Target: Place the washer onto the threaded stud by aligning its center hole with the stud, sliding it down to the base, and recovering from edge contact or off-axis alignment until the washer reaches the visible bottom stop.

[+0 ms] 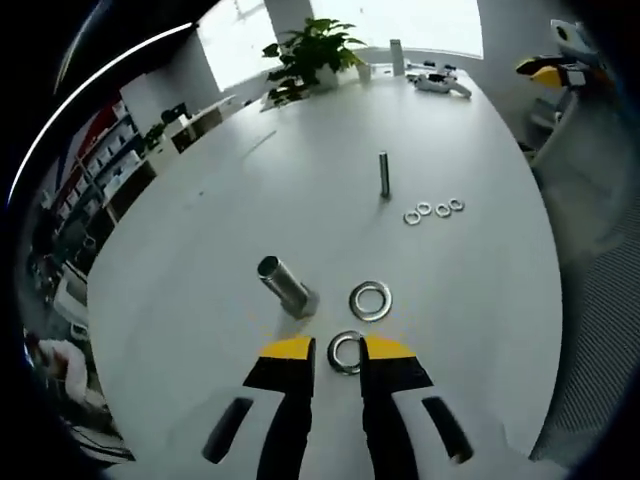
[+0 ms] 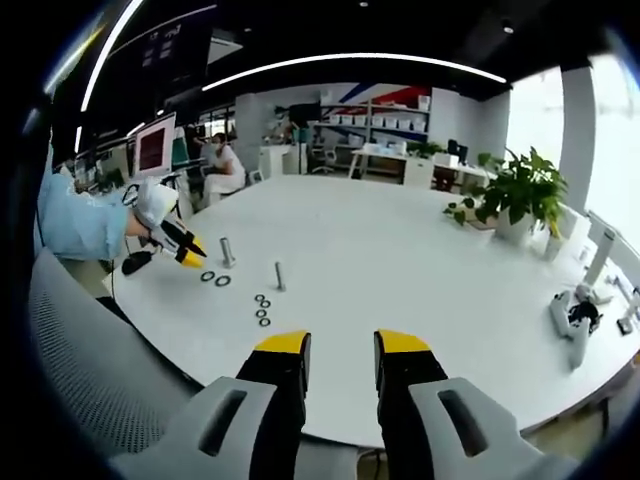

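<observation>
Left gripper view looked down the left claw point(image 1: 338, 350), whose yellow-tipped jaws stood apart over the white desk point(image 1: 200, 250), with a large washer point(image 1: 346, 352) between the tips; whether the jaws actually pressed on it could not be told. Just ahead of the tips and slightly right lay a second large washer point(image 1: 370, 300) flat on the desk. Ahead and to the left of the tips stood the thick stud point(image 1: 286, 285) on its base, leaning in this view (fisheye tilt, likely), apart from both washers. Well beyond that, a thinner stud point(image 1: 383, 174) stood upright, with a short row of four small washers point(image 1: 433, 210) lying just to its right. A potted plant point(image 1: 305, 55) sat at the far edge of the desk.

Right gripper view showed the right claw point(image 2: 341, 345) with its jaws open and nothing between them, held at the near edge of the desk point(image 2: 400, 260). Far ahead and to the left, a person's hand point(image 2: 150, 215) in a blue sleeve held the left claw point(image 2: 190, 255) down beside the thick stud point(image 2: 227, 250), two large washers point(image 2: 214, 278) lying just below its tip. The thin stud point(image 2: 280, 276) and the small washers point(image 2: 262, 310) lay nearer.
</observation>
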